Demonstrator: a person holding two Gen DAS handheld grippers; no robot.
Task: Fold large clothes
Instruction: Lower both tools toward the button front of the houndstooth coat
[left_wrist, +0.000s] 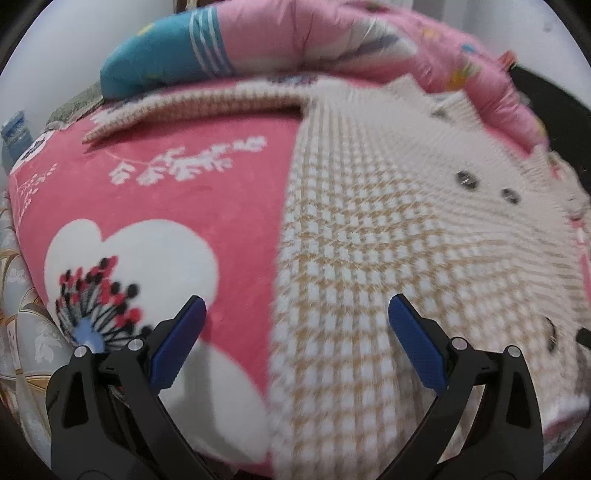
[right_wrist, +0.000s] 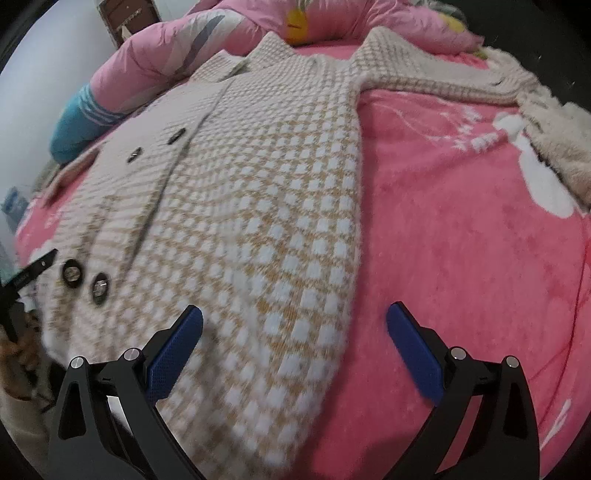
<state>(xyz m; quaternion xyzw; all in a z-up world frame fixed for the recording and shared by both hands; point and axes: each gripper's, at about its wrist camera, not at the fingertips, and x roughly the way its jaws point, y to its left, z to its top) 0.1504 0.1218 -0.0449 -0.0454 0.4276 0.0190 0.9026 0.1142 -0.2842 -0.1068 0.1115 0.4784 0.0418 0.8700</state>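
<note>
A large tan-and-white checked coat (left_wrist: 388, 236) (right_wrist: 258, 206) with dark buttons (right_wrist: 74, 273) lies spread flat on a pink bed cover (left_wrist: 177, 195) (right_wrist: 461, 229). Its sleeves stretch out sideways near the collar end (right_wrist: 443, 79). My left gripper (left_wrist: 297, 314) hovers open over the coat's left hem edge, with nothing between its blue pads (left_wrist: 177, 347). My right gripper (right_wrist: 294, 317) is open above the coat's right hem edge, also holding nothing. Part of the other gripper (right_wrist: 29, 273) pokes in at the left of the right wrist view.
A rolled pink floral quilt (left_wrist: 332, 40) (right_wrist: 177, 48) with a teal end (left_wrist: 162, 48) lies along the far side of the bed. A fluffy cream garment (right_wrist: 554, 136) rests at the right. The bed edge drops off at the left (left_wrist: 22, 295).
</note>
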